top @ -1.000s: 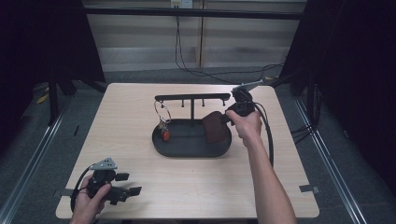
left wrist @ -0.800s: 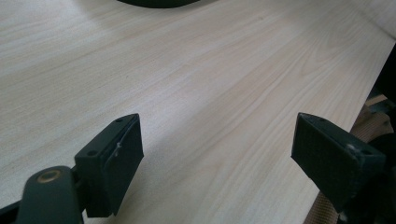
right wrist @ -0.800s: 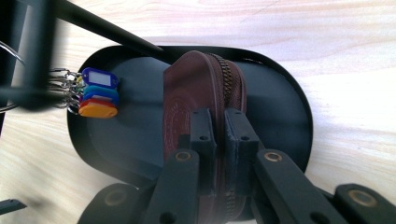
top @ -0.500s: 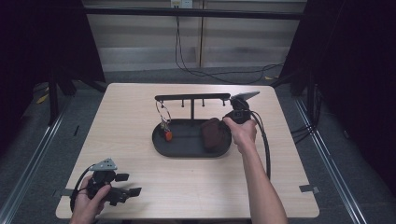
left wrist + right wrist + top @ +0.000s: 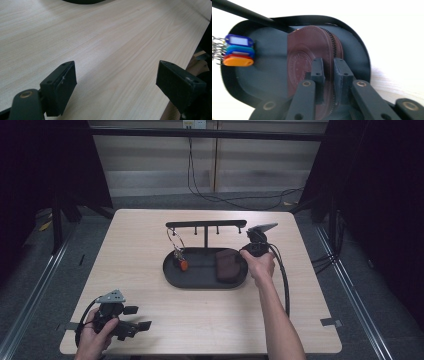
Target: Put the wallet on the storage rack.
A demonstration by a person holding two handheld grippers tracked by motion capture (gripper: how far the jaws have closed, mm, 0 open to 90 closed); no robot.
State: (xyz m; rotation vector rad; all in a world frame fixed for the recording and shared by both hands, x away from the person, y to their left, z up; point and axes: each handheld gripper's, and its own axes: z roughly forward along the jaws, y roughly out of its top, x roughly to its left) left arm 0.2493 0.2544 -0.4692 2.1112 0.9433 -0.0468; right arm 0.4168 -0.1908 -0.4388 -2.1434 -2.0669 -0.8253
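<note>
High view: black oval tray (image 5: 200, 282) sits mid-desk, with a hook rack (image 5: 206, 224) rising from its far rim. A brown pouch (image 5: 228, 266) lies in the tray's right end. A key ring with tags (image 5: 179, 255) hangs from the rack's left hook, reaching down to the tray's left half; here the tags read as one orange spot.

Right gripper view: the tags separate into blue, teal and orange (image 5: 238, 51). The pouch (image 5: 304, 57) shows a zip along its curved edge and an embossed round seal. The right gripper (image 5: 328, 70) has its jaws nearly together with a thin gap, just easing apart, on the pouch's zip edge; the pads do not visibly press it. From above, the right gripper (image 5: 255, 245) is at the tray's right rim.

Left gripper view: left gripper (image 5: 115, 82) jaws stand wide apart over bare desk (image 5: 112, 42), nothing between them. High view places the left gripper (image 5: 127, 320) at the near left corner.
</note>
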